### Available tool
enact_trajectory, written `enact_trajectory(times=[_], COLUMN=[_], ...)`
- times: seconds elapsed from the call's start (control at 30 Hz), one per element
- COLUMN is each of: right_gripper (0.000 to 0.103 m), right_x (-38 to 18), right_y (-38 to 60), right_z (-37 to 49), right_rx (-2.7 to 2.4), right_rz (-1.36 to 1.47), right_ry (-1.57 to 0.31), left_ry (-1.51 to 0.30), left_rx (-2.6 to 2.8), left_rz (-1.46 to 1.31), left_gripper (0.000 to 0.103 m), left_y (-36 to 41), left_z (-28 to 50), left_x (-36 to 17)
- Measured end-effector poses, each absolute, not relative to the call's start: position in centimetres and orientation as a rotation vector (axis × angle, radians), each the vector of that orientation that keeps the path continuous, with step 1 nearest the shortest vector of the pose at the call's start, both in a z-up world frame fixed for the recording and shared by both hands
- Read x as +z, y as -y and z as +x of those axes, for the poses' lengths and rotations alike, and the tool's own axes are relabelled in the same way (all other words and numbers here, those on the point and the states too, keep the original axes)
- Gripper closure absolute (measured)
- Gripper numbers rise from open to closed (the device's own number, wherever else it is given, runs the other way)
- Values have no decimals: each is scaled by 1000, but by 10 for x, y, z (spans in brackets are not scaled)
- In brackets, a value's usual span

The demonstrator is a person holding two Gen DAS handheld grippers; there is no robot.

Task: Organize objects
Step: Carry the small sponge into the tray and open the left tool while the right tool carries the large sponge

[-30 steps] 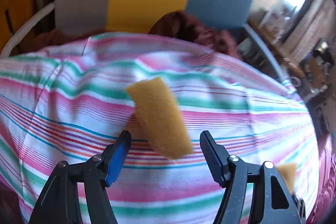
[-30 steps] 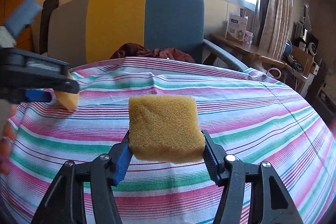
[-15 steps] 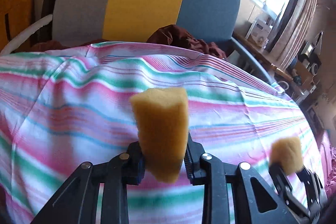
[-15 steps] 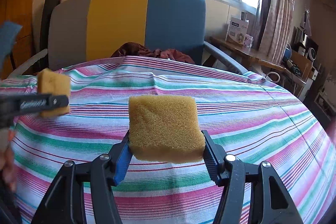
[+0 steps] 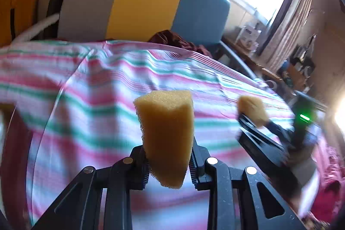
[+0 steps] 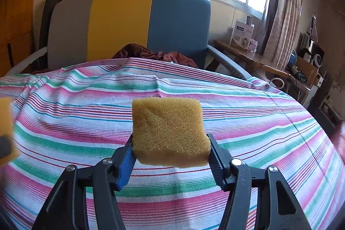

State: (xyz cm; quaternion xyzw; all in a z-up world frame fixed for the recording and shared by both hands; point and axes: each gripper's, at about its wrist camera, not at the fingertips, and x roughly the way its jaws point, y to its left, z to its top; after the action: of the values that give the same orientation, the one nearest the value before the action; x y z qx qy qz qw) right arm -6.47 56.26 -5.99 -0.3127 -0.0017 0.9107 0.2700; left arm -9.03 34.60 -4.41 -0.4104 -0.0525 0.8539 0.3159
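Observation:
A narrow yellow sponge piece (image 5: 167, 137) stands upright, squeezed between the jaws of my left gripper (image 5: 169, 163), above the striped cloth (image 5: 97, 89). My right gripper (image 6: 170, 150) is shut on a wider yellow sponge block (image 6: 169, 130), held above the same cloth (image 6: 237, 122). The left wrist view shows that block (image 5: 253, 110) and the right gripper to the right. In the right wrist view the left sponge (image 6: 5, 122) sits at the left edge, blurred.
A grey, yellow and blue chair (image 6: 129, 25) stands behind the cloth-covered surface with dark red fabric (image 6: 155, 55) on its seat. A cluttered wooden side table (image 6: 254, 57) and curtains lie at the right under the window.
The left gripper closed on the narrow sponge, lifted it off the cloth and carried it toward the left edge of the right wrist view. The right gripper and its sponge stayed put.

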Motion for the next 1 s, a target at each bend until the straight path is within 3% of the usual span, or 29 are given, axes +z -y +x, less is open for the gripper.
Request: enact_trajectory(times=[0.37,0.6,0.83,1.0], right_gripper=[41,41,41,41], right_x=[-52,-52,-51,-39], right_y=[-562,-546,-533,-528], right_z=[-58,-64,-66,-52], right_rx=[2468,2484,2492,2528], right_rz=[-797,-822,-869,-855], right_ry=[1,108,180,99], left_ry=[146,158,175,234], left_rx=[2198,2320,2423,2455], left_rz=[-996,-921,-958,-1050], left_gripper=[74,74,74,74], left_y=[-253,-157,-90,-47], left_z=[-13,1,6,5], left_x=[-6,19,10,-7])
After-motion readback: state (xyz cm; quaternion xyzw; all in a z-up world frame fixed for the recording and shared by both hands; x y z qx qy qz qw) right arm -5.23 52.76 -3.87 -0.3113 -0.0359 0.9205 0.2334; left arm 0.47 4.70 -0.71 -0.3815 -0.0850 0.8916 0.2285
